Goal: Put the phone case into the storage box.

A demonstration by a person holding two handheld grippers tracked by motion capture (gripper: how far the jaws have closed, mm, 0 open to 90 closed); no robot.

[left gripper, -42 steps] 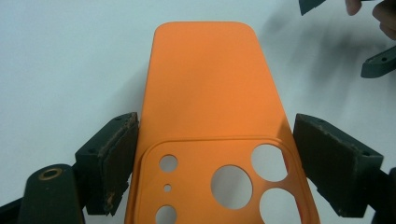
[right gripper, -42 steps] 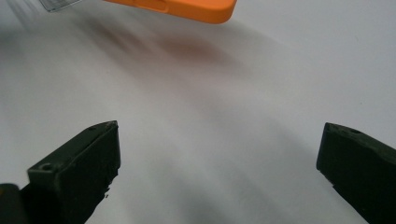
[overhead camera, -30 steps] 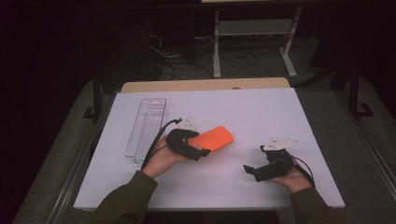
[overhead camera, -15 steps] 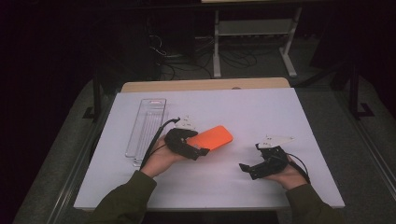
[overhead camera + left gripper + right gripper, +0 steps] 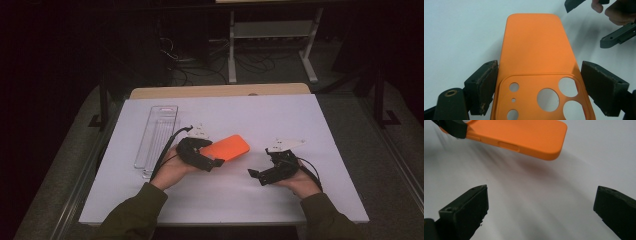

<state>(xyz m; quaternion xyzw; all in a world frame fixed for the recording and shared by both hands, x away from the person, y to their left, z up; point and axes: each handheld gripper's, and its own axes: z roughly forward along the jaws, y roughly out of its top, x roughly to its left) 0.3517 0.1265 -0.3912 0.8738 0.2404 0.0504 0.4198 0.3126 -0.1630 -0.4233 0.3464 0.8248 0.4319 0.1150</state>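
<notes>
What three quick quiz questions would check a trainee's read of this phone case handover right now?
1. True or false: the left gripper is shut on the orange phone case.
2. The right gripper has its fingers: A) open with nothing between them, B) shut on the case, C) shut on the clear tray.
3. On which side of the case does the clear tray lie in the high view?

Key: 1 true; 2 A; 3 its left, near the white table edge.
</notes>
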